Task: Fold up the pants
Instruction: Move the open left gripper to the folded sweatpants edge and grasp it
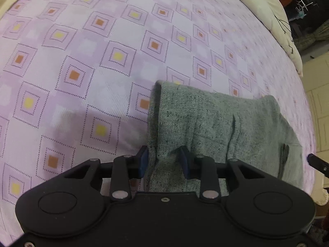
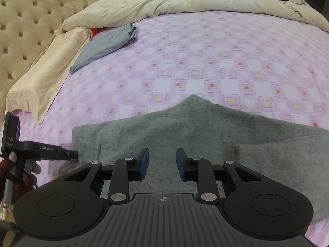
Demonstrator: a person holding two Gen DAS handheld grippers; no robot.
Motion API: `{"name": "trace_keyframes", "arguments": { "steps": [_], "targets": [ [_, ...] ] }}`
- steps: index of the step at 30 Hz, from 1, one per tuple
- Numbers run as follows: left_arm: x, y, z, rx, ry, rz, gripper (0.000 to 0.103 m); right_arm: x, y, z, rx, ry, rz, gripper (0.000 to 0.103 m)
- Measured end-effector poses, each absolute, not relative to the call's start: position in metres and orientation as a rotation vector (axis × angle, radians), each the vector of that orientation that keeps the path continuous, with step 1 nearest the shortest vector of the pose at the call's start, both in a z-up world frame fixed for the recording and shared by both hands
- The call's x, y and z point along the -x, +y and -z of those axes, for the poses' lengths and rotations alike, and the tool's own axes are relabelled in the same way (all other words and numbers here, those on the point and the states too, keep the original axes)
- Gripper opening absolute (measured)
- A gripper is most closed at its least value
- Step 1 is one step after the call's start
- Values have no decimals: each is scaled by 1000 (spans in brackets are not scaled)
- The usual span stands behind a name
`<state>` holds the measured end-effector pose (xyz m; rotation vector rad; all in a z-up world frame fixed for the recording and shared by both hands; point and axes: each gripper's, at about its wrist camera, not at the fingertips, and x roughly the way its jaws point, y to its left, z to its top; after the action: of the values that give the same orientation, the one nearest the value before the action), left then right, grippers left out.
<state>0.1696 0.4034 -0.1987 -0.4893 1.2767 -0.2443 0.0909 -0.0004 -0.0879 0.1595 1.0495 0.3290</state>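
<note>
Grey speckled pants lie on a bed with a pink patterned sheet. In the left wrist view my left gripper is shut on a bunched edge of the pants, with cloth between the blue pads. In the right wrist view my right gripper is open and empty, hovering just over the flat pants. The left gripper's tip shows there at the pants' left edge. A tip of the right gripper shows at the far right of the left wrist view.
A folded grey-blue garment lies at the back left near a cream pillow and tufted headboard. A cream duvet is bunched along the far side. The bed's edge is to the right.
</note>
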Motion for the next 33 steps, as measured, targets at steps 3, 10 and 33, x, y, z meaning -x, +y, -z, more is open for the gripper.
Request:
{"name": "trace_keyframes", "arguments": {
  "steps": [3, 10, 33],
  "targets": [
    [-165, 413, 203, 585, 1318, 314, 42, -93, 5, 86, -154, 1054, -337, 28],
    [-140, 413, 194, 575, 1312, 346, 51, -99, 16, 81, -113, 1054, -366, 28],
    [-114, 373, 189, 385, 1198, 104, 69, -115, 30, 88, -119, 1086, -406, 28]
  ]
}}
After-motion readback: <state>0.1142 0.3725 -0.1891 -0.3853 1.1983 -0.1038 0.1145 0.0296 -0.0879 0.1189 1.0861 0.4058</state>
